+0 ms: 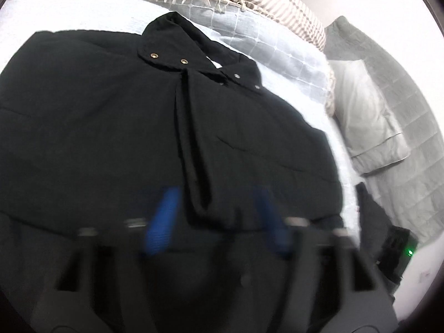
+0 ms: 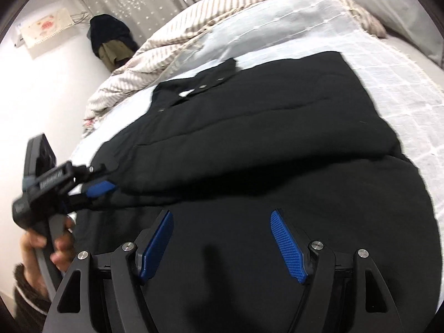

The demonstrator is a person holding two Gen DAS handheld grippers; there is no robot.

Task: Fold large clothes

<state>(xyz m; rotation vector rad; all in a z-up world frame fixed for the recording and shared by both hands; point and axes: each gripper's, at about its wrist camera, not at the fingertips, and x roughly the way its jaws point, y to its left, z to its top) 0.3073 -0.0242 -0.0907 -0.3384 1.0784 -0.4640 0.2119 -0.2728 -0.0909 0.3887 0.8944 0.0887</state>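
Observation:
A large black padded jacket [image 1: 111,111] lies spread on the bed, collar with metal snaps at the far end; one side is folded over its body [image 2: 277,127]. In the right wrist view my left gripper [image 2: 106,194] sits at the jacket's left folded edge, jaws narrow and shut on the fabric, with a hand [image 2: 41,244] on its handle. The left wrist view is motion-blurred; there my left gripper [image 1: 216,216] shows a ridge of black fabric between its blue pads. My right gripper [image 2: 222,222] hovers open just above the jacket's near part, holding nothing.
A pale quilted bed cover [image 2: 305,22] lies under the jacket, and a striped duvet [image 2: 166,55] is bunched at the far side. A grey pillow [image 1: 369,116] lies to the right. A black device with a green light [image 1: 399,249] lies near the bed's right edge. Dark clothes [image 2: 111,38] hang by the wall.

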